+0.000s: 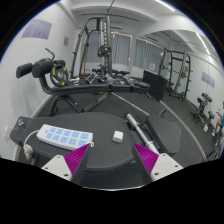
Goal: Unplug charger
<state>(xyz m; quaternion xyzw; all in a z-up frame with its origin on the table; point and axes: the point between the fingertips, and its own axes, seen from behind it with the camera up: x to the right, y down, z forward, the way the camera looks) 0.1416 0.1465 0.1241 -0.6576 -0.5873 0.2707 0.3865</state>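
You are holding the claw (110, 160) open above the worktop (100, 130); the white charger (118, 135) is sitting just ahead, beside the power strip (62, 137).

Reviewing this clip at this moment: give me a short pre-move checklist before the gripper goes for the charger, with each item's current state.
1. Gripper fingers open: ok, a wide gap shows between the pads.
2. Nothing held between the fingers: ok.
3. Power strip in view: ok, just ahead of the left finger, on the round table.
4. Small white block, possibly the charger, in view: ok, beyond the fingers.
5. Charger plugged into the strip: cannot tell.
6. Gripper aligned on the block: not ok, it lies ahead, off-centre.
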